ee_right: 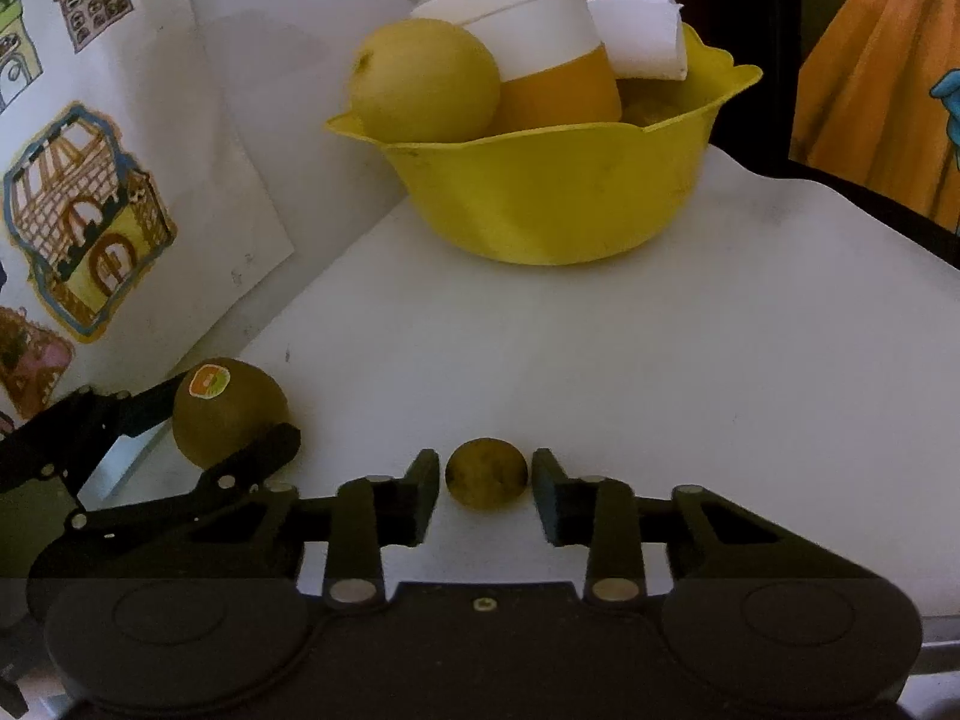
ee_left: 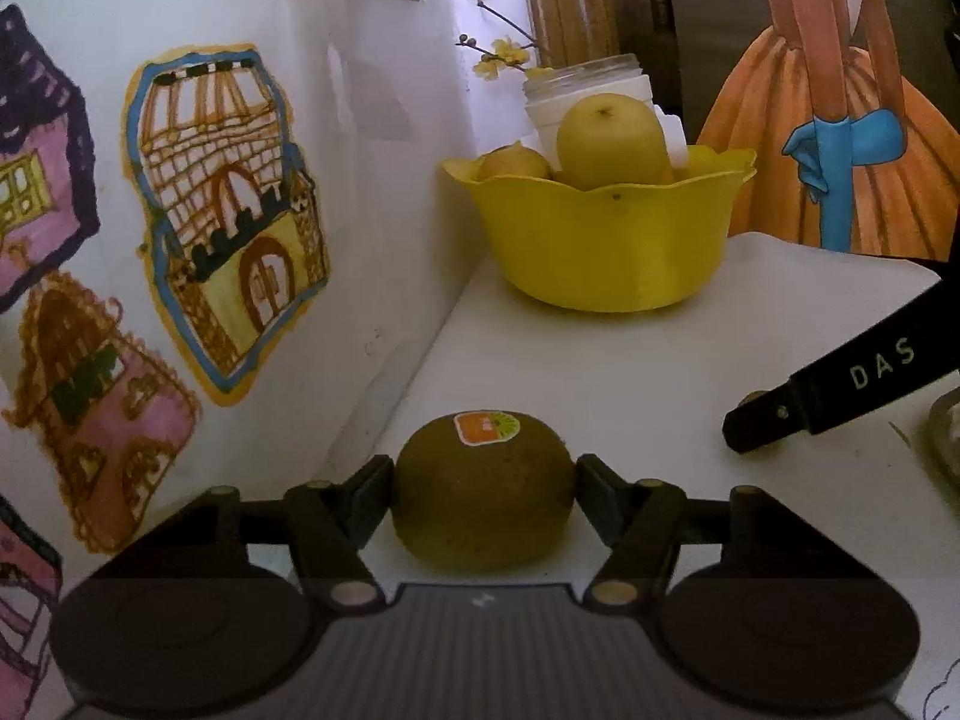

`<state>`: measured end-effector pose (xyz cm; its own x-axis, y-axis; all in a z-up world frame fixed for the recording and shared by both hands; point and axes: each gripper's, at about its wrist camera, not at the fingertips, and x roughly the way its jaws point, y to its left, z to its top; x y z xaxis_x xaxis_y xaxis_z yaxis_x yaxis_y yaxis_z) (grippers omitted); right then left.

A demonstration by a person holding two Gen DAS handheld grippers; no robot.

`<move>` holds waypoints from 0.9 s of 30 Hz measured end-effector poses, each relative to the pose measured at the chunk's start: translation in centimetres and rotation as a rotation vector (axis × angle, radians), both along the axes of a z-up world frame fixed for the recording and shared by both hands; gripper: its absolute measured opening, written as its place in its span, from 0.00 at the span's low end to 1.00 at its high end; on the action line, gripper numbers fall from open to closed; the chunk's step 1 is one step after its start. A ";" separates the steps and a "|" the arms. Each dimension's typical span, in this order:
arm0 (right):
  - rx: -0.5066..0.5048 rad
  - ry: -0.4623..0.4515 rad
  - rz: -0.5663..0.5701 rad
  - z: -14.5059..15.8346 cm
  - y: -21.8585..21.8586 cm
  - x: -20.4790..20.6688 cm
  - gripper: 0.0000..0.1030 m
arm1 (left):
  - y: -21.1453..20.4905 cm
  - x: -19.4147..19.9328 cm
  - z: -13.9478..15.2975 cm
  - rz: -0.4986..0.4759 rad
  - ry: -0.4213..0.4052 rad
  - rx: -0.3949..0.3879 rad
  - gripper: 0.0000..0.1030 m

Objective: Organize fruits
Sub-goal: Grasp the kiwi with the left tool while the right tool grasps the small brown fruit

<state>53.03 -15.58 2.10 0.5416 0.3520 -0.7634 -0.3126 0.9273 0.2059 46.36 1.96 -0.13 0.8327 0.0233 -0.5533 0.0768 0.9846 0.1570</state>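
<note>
Left wrist view: the left tool (ee_left: 483, 489) has its two fingers pressed against the sides of a brown kiwi (ee_left: 483, 489) with an orange-and-green sticker, which rests on the white table (ee_left: 690, 360) in front of the yellow bowl (ee_left: 600, 240). The bowl, at the far edge of the table by the illustrated wall, holds a large yellow pear (ee_left: 609, 141) and a second fruit (ee_left: 516, 163), with a white jar (ee_left: 588, 96) standing among them. In the right wrist view, the right tool (ee_right: 486, 483) is narrowed almost onto a small round brownish fruit (ee_right: 486, 474) lying on the table nearer the camera than the bowl; slim gaps show beside each finger, so contact cannot be confirmed.
</note>
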 end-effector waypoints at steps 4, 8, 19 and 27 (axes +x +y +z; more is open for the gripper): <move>0.007 -0.006 -0.004 -0.1 0.0 0.1 0.31 | 0.2 -0.1 0.0 0.004 -0.001 -0.012 0.66; 0.023 -0.010 -0.005 -0.3 -0.4 -0.1 0.31 | 0.2 -1.0 0.1 0.022 -0.004 -0.009 0.65; 0.072 -0.001 -0.014 0.2 -2.3 -1.8 0.31 | -0.8 -4.0 0.6 -0.004 0.033 -0.059 0.65; 0.089 -0.015 -0.018 2.0 -4.9 -4.9 0.31 | -2.2 -6.9 1.3 -0.041 0.074 -0.127 0.65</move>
<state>48.09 -20.50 4.12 0.5596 0.4082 -0.7213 -0.3000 0.9111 0.2828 39.41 -0.24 1.14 0.7882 -0.0844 -0.6096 0.1242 0.9920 0.0233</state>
